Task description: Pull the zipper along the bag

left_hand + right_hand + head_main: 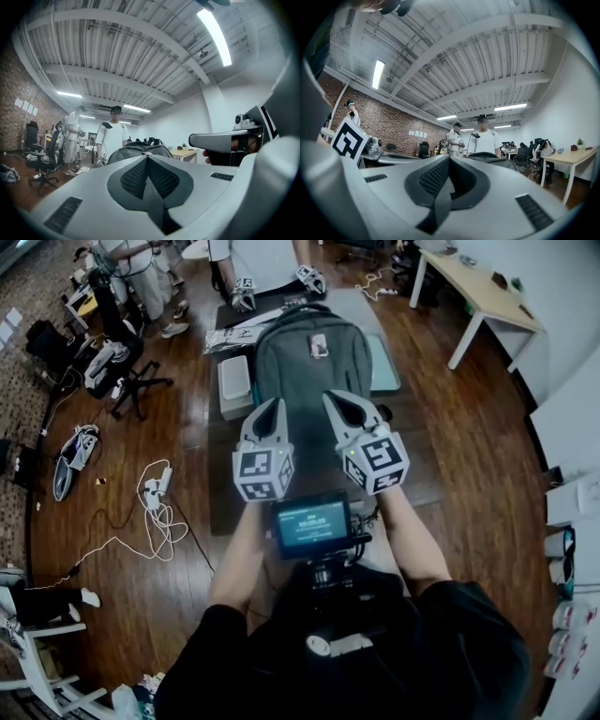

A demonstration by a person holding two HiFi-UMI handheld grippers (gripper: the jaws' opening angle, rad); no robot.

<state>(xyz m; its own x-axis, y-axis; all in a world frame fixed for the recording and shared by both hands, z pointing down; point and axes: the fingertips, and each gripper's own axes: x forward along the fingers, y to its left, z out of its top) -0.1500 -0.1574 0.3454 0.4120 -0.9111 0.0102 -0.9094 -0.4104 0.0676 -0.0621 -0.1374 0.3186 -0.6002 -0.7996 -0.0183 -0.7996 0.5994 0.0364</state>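
With the left gripper (274,407) and right gripper (336,401) both closed on nothing near the grey backpack (309,367), I judge that 1 should open before reaching its zipper.

head view looks down; gripper views level, share backpack (291,381)

I see an office-style lab: brick wall (393,124), wooden floor (450,456) with loose cables (159,521), swivel chair (131,381), pale desk (487,296), strip light (214,30) under a ribbed ceiling (117,51).
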